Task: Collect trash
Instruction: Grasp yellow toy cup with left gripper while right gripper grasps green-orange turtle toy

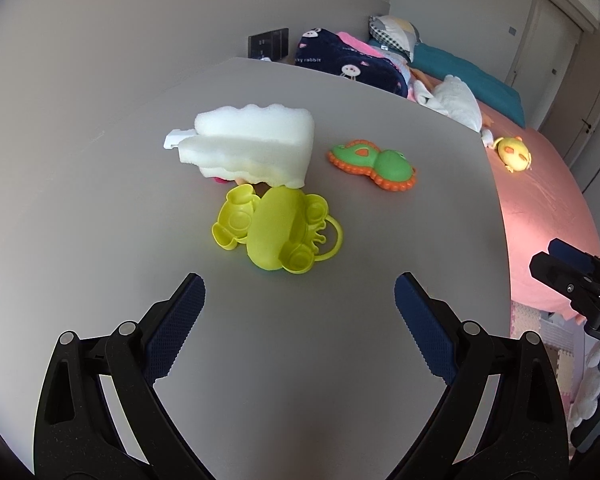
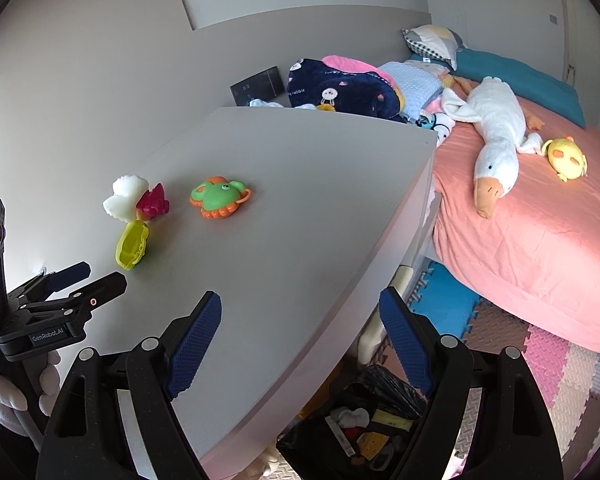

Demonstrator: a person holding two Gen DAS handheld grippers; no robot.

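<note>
On the grey table [image 1: 340, 340] lie a white foam piece [image 1: 252, 144], a yellow plastic toy [image 1: 276, 232] just in front of it, and a green and orange toy [image 1: 374, 164] to the right. My left gripper [image 1: 300, 320] is open and empty, a short way in front of the yellow toy. My right gripper [image 2: 300, 344] is open and empty over the table's right edge, above a black trash bag [image 2: 360, 424] on the floor holding several scraps. The right wrist view also shows the foam [image 2: 124, 200], a pink toy [image 2: 154, 202], the yellow toy [image 2: 132, 244] and the green toy [image 2: 218, 196].
A bed with a pink sheet [image 2: 540, 232] stands right of the table, carrying a white goose plush [image 2: 496, 128], a yellow chick plush [image 2: 566, 158] and a navy blanket [image 2: 340, 88]. Coloured foam mats [image 2: 540, 360] cover the floor. A wall runs along the table's left side.
</note>
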